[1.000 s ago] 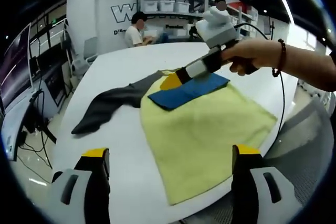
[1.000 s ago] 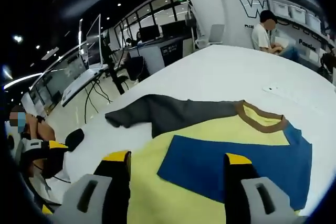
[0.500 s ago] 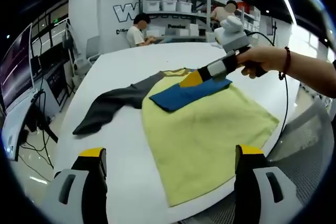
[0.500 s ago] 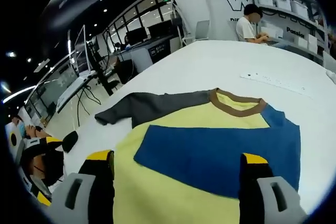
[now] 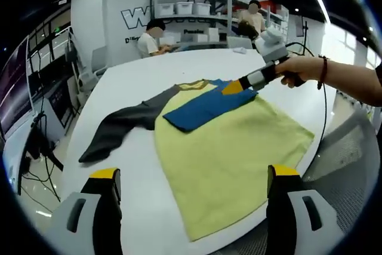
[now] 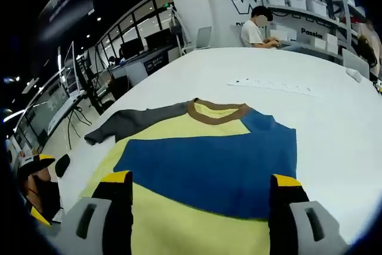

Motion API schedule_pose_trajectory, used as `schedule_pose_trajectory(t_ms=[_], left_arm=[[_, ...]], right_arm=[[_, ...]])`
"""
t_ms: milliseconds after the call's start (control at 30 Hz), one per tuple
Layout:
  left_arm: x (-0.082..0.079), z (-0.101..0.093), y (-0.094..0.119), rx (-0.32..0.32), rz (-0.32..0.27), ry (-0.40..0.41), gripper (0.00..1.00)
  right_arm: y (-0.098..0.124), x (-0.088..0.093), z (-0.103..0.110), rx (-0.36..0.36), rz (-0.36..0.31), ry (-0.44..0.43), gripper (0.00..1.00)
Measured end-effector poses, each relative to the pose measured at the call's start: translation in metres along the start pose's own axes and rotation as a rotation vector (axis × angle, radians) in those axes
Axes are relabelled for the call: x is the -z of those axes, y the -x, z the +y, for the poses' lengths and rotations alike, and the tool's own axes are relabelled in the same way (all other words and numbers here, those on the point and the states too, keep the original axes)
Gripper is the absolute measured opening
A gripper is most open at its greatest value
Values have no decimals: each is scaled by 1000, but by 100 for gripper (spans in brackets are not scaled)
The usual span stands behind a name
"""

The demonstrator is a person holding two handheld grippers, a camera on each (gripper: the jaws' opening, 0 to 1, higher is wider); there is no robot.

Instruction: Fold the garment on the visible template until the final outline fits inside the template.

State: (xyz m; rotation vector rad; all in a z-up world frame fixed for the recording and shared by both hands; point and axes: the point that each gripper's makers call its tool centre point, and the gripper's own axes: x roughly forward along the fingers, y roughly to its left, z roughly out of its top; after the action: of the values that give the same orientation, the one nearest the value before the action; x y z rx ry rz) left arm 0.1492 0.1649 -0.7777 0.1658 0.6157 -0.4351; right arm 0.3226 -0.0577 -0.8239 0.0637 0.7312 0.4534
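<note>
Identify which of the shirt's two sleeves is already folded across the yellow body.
The blue sleeve: it lies flat over the yellow body. The grey sleeve stretches out on the white table.

A yellow garment (image 5: 233, 147) lies flat on the white tabletop (image 5: 131, 82), its body spread smooth toward the near edge. Its blue sleeve (image 6: 221, 168) is folded across the chest as a wide band, lying flat on the yellow. The grey sleeve (image 5: 116, 126) is unfolded, stretching out sideways onto the bare tabletop with a slight bend. A brown collar (image 6: 218, 111) rims the neck opening at the far end.
</note>
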Motion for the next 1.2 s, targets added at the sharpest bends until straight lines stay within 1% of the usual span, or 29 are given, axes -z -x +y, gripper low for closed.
schedule_pose_trajectory(t_ms=[100, 200, 267, 300, 367, 400, 467, 533, 567, 600, 700, 733, 767, 800, 933, 1100, 1200], left_arm=[[1, 0, 0, 4, 3, -4, 99], [1, 0, -1, 1, 4, -1, 99], [2, 1, -1, -1, 4, -1, 99], [2, 1, 0, 2, 6, -1, 99], [3, 1, 0, 7, 8, -4, 99], [3, 0, 0, 8, 13, -8, 99], [4, 0, 0, 8, 13, -10, 99], [4, 0, -1, 8, 15, -11, 98], [4, -1, -1, 12, 14, -10, 98], [3, -1, -1, 13, 9, -7, 97], [3, -1, 0, 13, 2, -3, 97], [3, 0, 0, 10, 2, 1, 97], [4, 0, 0, 9, 2, 1, 97], [5, 1, 0, 8, 6, 0, 96], [9, 0, 0, 8, 18, -2, 96], [9, 0, 0, 6, 21, 0, 95], [10, 0, 1, 7, 25, -4, 95]], right_arm=[[4, 2, -10, 17, -8, -1, 90], [7, 8, -23, 42, -2, -14, 89], [8, 12, -28, 52, 5, -25, 87], [10, 15, -35, 85, 0, -32, 83], [10, 16, -38, 93, -2, -19, 77], [11, 23, -46, 124, 15, -11, 73], [11, 25, -49, 132, 19, -15, 66], [12, 28, -53, 140, 11, -25, 57], [14, 33, -61, 164, 3, -76, 52], [14, 35, -63, 167, 8, -80, 46], [15, 41, -67, 178, 19, -79, 40], [16, 45, -70, 184, 22, -93, 39], [16, 45, -71, 185, 21, -95, 37], [18, 44, -74, 197, 6, -102, 34], [20, 45, -77, 203, 4, -128, 22], [21, 49, -81, 225, 16, -83, 10], [22, 50, -82, 229, 8, -78, 8]])
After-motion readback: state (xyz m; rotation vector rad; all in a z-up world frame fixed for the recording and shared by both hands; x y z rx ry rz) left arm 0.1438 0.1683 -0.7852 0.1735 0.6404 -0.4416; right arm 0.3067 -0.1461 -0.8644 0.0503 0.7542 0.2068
